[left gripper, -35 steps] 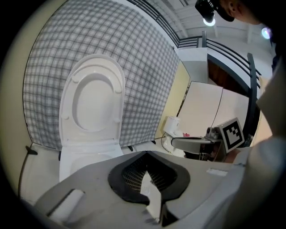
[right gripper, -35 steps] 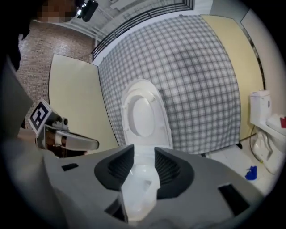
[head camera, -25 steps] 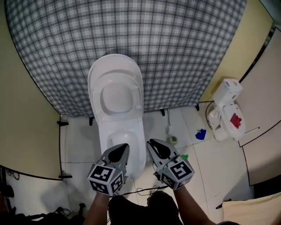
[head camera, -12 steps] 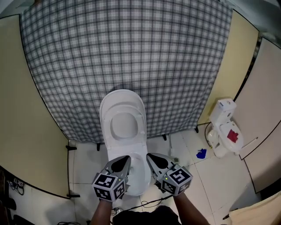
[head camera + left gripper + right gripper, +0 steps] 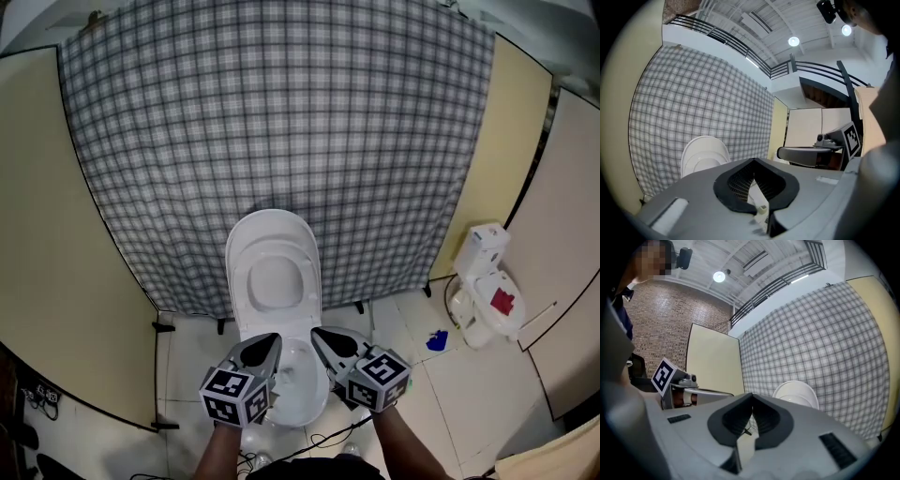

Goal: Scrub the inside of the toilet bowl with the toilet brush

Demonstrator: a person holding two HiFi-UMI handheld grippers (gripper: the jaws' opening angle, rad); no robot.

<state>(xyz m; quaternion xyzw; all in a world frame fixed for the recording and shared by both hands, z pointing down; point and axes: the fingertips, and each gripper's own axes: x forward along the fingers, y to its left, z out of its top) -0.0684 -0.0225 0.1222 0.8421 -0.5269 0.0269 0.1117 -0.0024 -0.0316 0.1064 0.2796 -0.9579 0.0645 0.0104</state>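
A white toilet stands against a checked cloth, its lid [image 5: 275,272] raised and its bowl [image 5: 302,382] open below. In the head view my left gripper [image 5: 269,341] and right gripper [image 5: 319,335] hover side by side over the bowl's near rim. Both are shut with nothing between the jaws. In the left gripper view my left gripper [image 5: 752,161] points level at the lid [image 5: 704,152]. The right gripper view has my right gripper [image 5: 751,397] aimed the same way, towards the lid [image 5: 796,393]. No toilet brush shows in any view.
The checked cloth [image 5: 281,122] hangs behind the toilet between cream panels. A second white fixture with a red patch [image 5: 487,291] stands at the right, with a small blue object [image 5: 436,340] on the tiles near it. A cable [image 5: 328,439] lies by my feet.
Both grippers have risen together and the head view has tilted up, so the toilet looks smaller and lower. The white brush beside the toilet has gone out of sight.
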